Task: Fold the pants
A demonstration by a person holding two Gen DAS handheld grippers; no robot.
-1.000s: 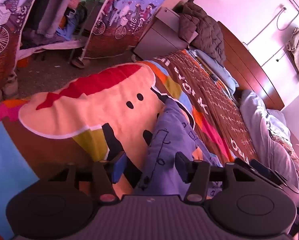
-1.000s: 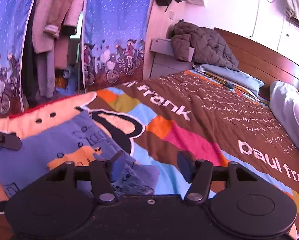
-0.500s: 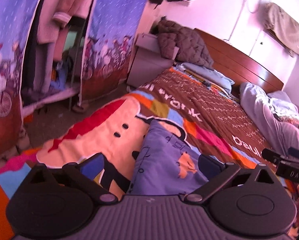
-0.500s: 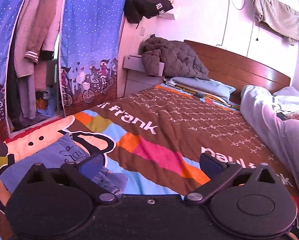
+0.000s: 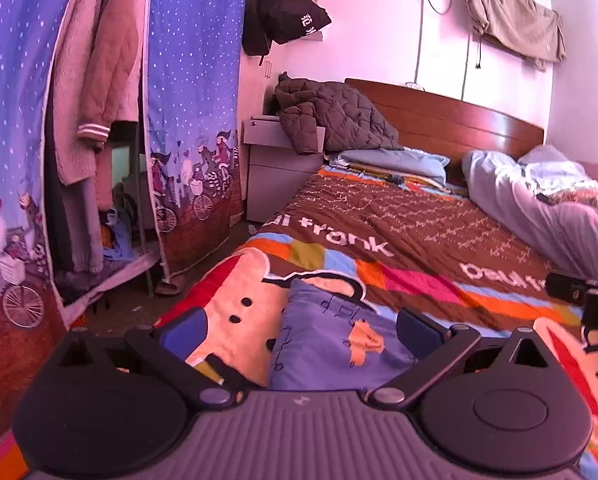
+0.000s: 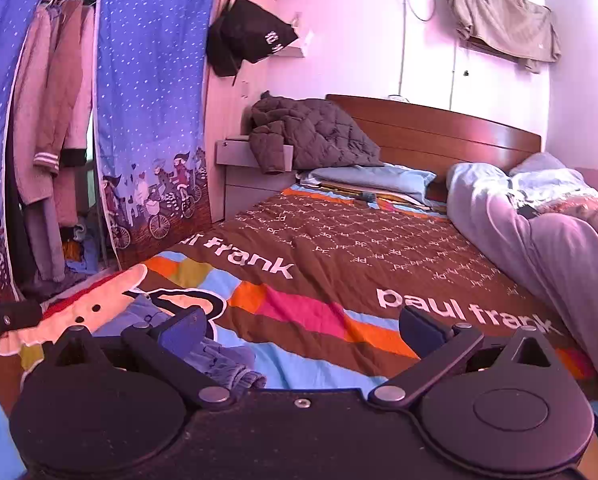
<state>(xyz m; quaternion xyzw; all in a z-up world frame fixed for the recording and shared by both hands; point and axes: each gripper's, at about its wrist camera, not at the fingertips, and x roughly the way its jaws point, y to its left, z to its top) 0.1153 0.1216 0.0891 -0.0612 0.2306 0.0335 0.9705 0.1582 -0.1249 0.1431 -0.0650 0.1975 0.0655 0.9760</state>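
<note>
The blue pants (image 5: 331,340) with small cartoon prints lie folded on the colourful bedspread (image 5: 419,240), near the bed's foot. My left gripper (image 5: 299,330) hangs above them, jaws wide open, nothing between the pads. In the right wrist view the pants (image 6: 219,356) show at lower left, their gathered cuff end toward me. My right gripper (image 6: 301,326) is also wide open and empty, raised over the bedspread (image 6: 359,252) to the right of the pants. Each gripper's tip shows at the edge of the other's view.
A grey duvet (image 5: 539,208) is bunched along the right side of the bed. A brown quilted jacket (image 5: 335,116) lies on the bedside cabinet (image 5: 275,168). A fabric wardrobe (image 5: 187,120) with hanging coats stands left, beyond a strip of floor. The wooden headboard (image 5: 451,116) is at the back.
Both grippers opened from half shut to wide and rose back away from the pants. The left one rolled upright, so the room now appears level.
</note>
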